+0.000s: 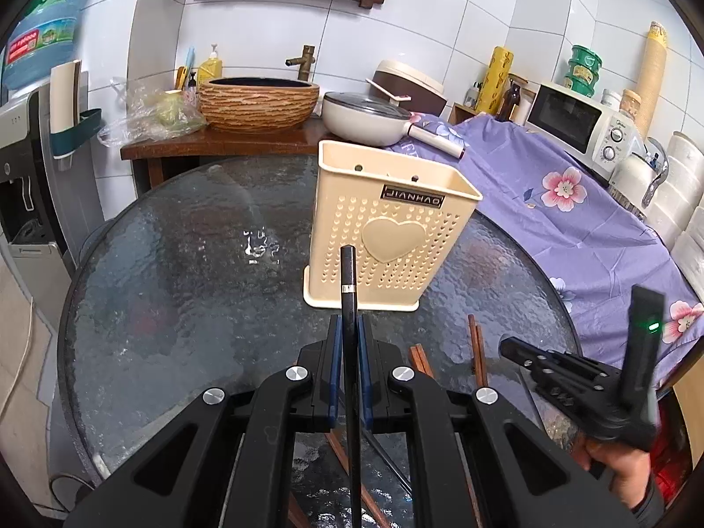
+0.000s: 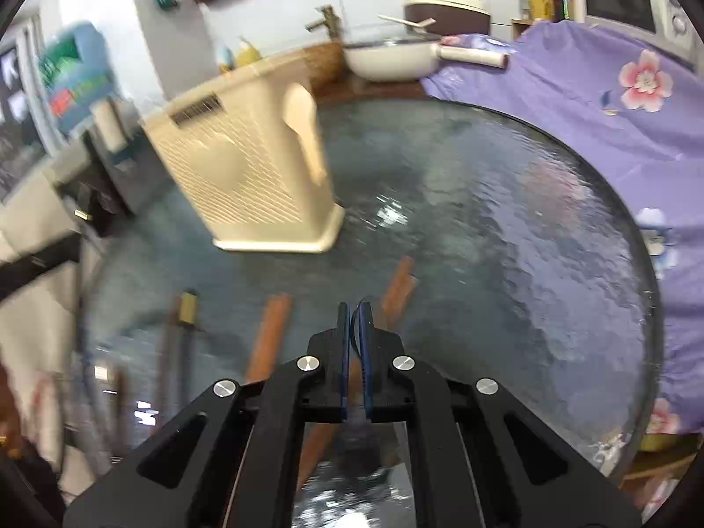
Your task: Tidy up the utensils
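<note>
A cream perforated utensil holder (image 1: pixel 387 229) with a heart on its front stands upright on the round glass table (image 1: pixel 176 264). My left gripper (image 1: pixel 350 323) is shut on a black chopstick (image 1: pixel 348 277) with a silver band, which points up towards the holder's front. Several brown chopsticks (image 1: pixel 477 347) lie on the glass in front of the holder. In the blurred right wrist view my right gripper (image 2: pixel 353 308) is shut with nothing between its blue pads, above the brown chopsticks (image 2: pixel 268 334). The holder (image 2: pixel 246 167) is to its upper left. A dark chopstick with a gold band (image 2: pixel 187 308) lies at the left.
A purple flowered cloth (image 1: pixel 550 220) covers the counter to the right of the table, with a microwave (image 1: pixel 576 123) on it. Behind the table stand a white pan (image 1: pixel 365 119), a brown basin (image 1: pixel 259 103) and a tap. A hand (image 1: pixel 616 462) holds the right gripper at lower right.
</note>
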A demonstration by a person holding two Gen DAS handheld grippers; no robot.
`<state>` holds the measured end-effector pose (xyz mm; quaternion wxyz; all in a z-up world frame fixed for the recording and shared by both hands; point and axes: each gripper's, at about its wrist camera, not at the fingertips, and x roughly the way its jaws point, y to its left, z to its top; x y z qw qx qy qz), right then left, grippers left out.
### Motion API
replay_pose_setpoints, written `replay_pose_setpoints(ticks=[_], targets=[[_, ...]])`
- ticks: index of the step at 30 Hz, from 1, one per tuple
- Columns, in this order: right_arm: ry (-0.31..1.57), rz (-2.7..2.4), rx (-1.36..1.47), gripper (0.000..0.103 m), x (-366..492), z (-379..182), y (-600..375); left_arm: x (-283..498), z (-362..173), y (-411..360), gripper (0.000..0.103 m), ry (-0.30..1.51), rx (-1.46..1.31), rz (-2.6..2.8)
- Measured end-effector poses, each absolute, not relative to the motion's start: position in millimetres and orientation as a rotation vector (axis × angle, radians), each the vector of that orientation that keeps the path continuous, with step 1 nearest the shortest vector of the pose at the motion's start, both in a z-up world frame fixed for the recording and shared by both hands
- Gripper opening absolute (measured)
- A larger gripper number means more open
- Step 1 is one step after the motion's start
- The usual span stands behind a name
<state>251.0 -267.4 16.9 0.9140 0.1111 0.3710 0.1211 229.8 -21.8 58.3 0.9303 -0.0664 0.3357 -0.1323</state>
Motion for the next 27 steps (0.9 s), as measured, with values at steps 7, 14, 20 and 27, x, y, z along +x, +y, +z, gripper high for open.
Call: replay_pose_setpoints(ticks=[7,14,20,27], targets=[[0.69,0.368,0.349,0.005,243,48,-279,225,69,-15,0.007,0.661,-0.147,-0.275],[0.642,0.357,0.253,0.001,230,69,-269,220,77,-12,0.007,0.641,-0.148,-0.283],[0.692,0.338,0.17,0.011,239,53,-259,222,73,-10,0.007,0.653,-0.156,-0.286],[0.8,0.429,-0.079,0.051,258,16,-227,223,71,-10,0.007,0.661,-0.157,-0.285]])
